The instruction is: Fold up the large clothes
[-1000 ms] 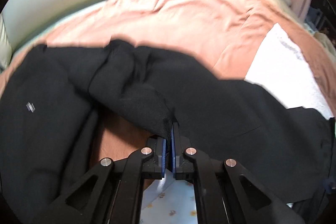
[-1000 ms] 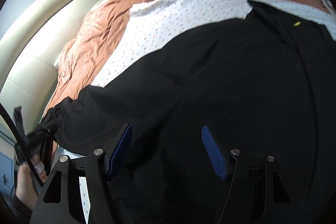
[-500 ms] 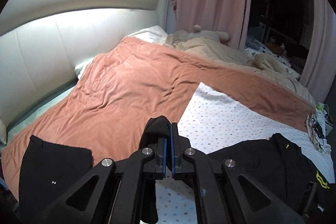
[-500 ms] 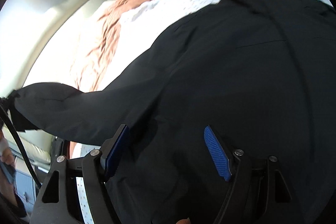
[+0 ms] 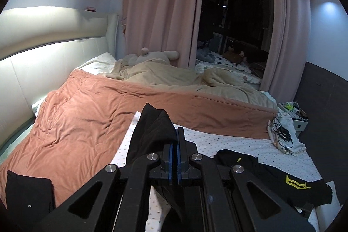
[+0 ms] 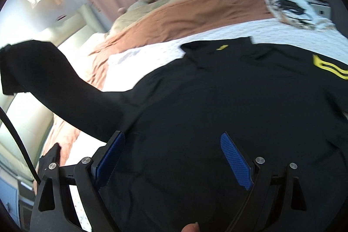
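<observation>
A large black garment [image 6: 228, 90] with yellow markings lies spread on the dotted white sheet [image 6: 282, 29]. One sleeve [image 6: 54, 77] is lifted high at the left of the right wrist view. My left gripper [image 5: 174, 134] is shut on that sleeve's end [image 5: 152, 129], held well above the bed. The garment's body [image 5: 271, 171] lies at the lower right in the left wrist view. My right gripper [image 6: 171, 140] hovers over the garment's body, its jaws opening wide, with nothing pinched between the blue pads [image 6: 235, 158].
An orange-brown quilt [image 5: 87, 123] covers the left of the bed, a beige blanket [image 5: 169, 77] beyond it. Another folded black garment [image 5: 28, 190] lies at the near left. Cables and clutter [image 5: 285, 134] sit at the bed's far right. Pink curtains [image 5: 156, 3] hang behind.
My left gripper has risen far up with the sleeve, so the whole bed and room now show. My right gripper has slid across the garment and its jaws stand wider.
</observation>
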### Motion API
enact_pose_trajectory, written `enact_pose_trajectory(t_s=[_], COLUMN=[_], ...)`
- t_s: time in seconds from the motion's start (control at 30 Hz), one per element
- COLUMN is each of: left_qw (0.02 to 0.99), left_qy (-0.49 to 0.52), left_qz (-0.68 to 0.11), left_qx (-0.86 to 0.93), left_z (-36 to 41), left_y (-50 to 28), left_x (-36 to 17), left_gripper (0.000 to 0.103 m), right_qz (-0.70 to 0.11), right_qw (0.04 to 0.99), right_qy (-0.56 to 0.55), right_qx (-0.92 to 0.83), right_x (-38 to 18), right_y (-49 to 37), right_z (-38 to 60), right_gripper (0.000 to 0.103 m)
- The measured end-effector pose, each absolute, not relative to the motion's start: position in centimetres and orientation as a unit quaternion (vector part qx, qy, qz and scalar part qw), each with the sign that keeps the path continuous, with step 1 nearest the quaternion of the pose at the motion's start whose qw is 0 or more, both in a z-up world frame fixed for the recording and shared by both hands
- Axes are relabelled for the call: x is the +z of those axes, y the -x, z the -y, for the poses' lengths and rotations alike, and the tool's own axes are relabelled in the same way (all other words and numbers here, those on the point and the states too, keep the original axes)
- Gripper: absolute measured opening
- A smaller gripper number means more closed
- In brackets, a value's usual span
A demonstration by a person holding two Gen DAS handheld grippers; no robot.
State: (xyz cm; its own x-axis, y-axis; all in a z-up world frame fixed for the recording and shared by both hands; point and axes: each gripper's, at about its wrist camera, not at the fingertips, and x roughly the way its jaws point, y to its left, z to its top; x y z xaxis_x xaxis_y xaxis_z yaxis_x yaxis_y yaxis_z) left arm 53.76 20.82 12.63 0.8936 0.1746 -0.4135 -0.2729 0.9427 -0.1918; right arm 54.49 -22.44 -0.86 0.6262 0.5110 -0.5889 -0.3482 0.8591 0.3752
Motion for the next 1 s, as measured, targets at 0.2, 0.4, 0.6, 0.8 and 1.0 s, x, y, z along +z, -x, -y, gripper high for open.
enact_pose_trajectory(t_s=[0.2, 0.4, 0.6, 0.8, 1.0], left_qw=[0.967, 0.961, 0.952, 0.937, 0.926], left_qy=[0.129, 0.131, 0.135, 0.135, 0.16], left_qz=[-0.213, -0.243, -0.272, -0.312, -0.322], left_qx=[0.061, 0.011, -0.033, -0.084, -0.115], left_z=[-16.5, -12.0, -7.8, -3.7, -0.5], left_y=[-55.8, -58.9, -62.9, -66.4, -67.9], left_x=[13.0, 11.8, 9.1, 4.5, 0.5], left_gripper=[0.005, 0.005, 0.005, 0.005, 0.005], right_qz=[-0.349, -0.355, -0.365, -0.362, -0.373], right_qw=[0.909, 0.906, 0.891, 0.879, 0.866], right_qy=[-0.134, -0.168, -0.225, -0.281, -0.31], right_qx=[0.186, 0.158, 0.146, 0.134, 0.12], right_x=[-2.1, -2.5, -3.1, -3.0, -4.0], right_y=[-55.0, -58.5, -58.8, -59.3, -59.9], right_z=[25.6, 27.8, 30.9, 34.5, 35.8], right_gripper=[0.089, 0.089, 0.089, 0.089, 0.089])
